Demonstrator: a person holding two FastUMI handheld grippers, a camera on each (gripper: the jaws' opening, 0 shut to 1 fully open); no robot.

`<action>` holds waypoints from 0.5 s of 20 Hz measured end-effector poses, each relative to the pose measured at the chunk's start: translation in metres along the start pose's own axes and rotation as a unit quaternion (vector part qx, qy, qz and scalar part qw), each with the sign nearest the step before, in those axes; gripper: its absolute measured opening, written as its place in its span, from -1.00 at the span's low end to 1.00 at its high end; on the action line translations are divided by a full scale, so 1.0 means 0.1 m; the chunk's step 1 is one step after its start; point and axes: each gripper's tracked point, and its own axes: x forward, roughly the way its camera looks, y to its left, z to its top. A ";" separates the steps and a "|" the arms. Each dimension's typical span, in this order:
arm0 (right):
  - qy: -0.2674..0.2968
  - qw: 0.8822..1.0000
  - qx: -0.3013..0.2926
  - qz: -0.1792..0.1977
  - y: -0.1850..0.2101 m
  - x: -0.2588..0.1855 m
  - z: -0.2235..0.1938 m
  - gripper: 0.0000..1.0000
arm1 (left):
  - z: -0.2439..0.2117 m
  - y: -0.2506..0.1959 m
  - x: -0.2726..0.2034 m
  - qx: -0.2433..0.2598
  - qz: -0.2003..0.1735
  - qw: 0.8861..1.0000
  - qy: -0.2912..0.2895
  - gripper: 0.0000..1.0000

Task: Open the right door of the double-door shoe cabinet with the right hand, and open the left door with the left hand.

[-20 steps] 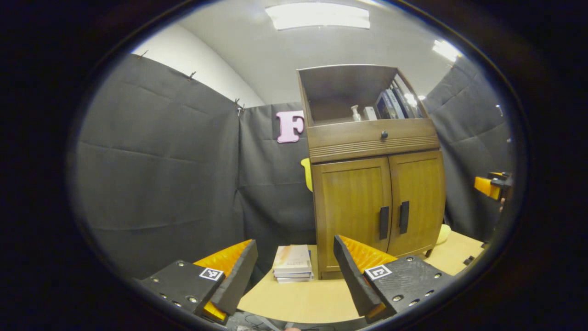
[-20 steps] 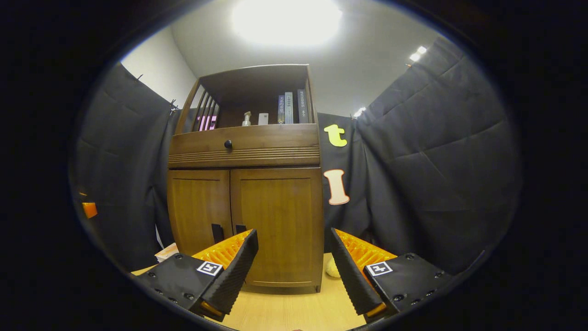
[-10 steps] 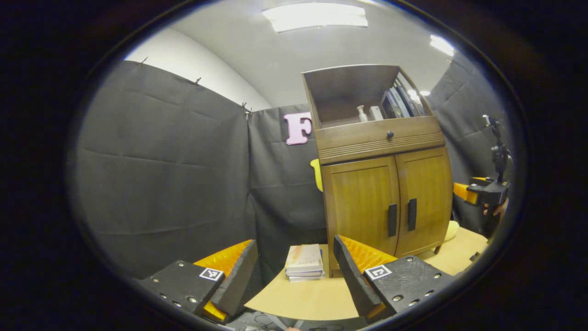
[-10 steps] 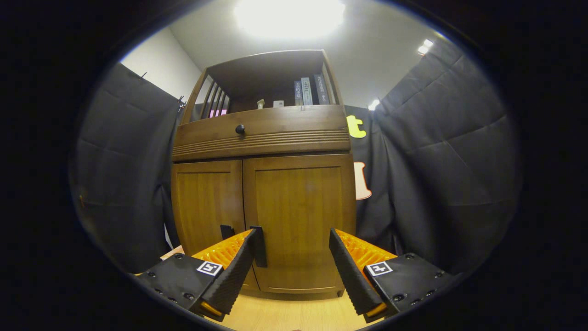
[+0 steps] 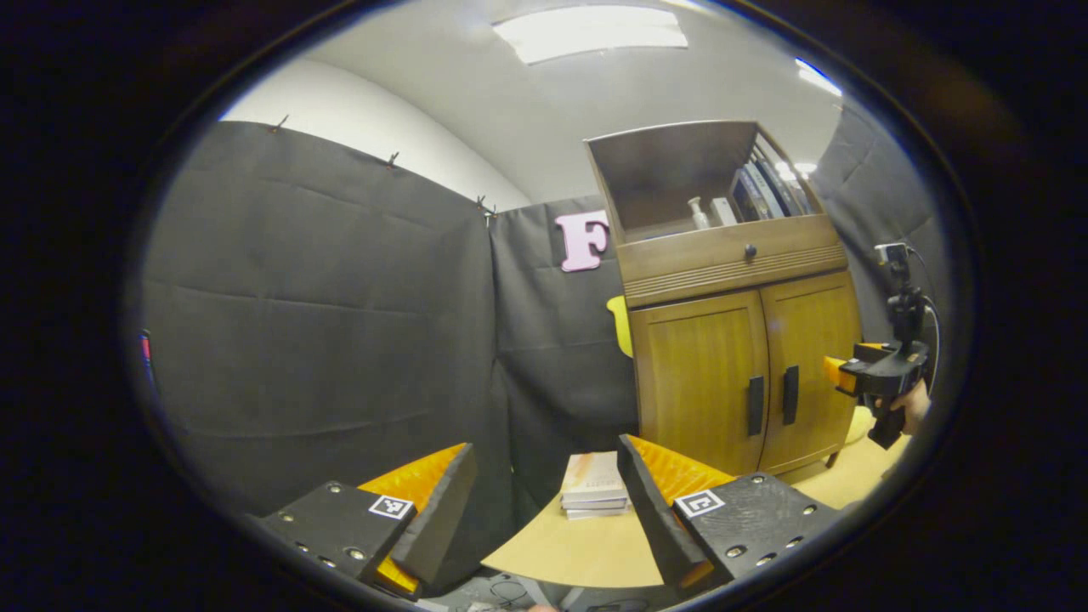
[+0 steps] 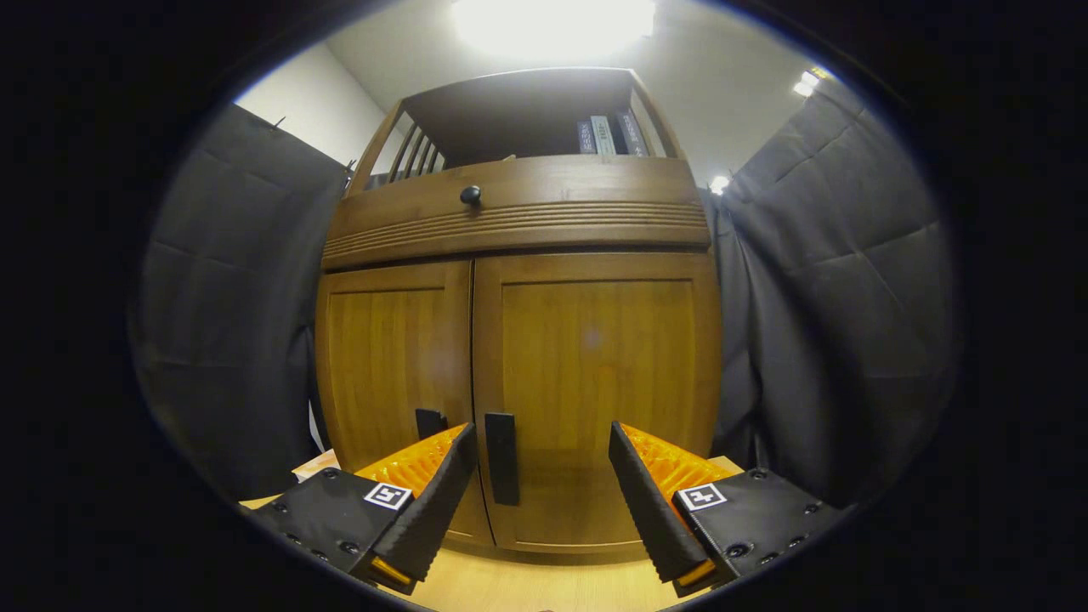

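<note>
Right gripper view, two closed doors [image 6: 595, 391], two handles [image 6: 501, 457], perhaps three books [image 6: 605, 136]

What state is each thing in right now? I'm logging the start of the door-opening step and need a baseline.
Right door: closed, handle untouched.
Left door: closed.
Drawer: shut.
Top shelf: open-fronted, holding books and a bottle.
Stack of books: lying flat on the table beside the cabinet.
Right gripper: open, near the right door's handle, not on it.
Left gripper: open, well back from the cabinet.
</note>
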 end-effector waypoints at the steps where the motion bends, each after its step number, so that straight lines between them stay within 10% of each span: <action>1: 0.003 1.000 -0.001 0.002 0.03 0.08 -0.03 0.95 | 0.00 0.02 -0.02 0.001 0.004 1.000 0.001 0.92; 10: 0.043 0.999 0.006 0.006 0.27 0.66 -0.44 0.96 | 0.03 0.20 -0.11 0.015 0.033 0.999 0.006 0.93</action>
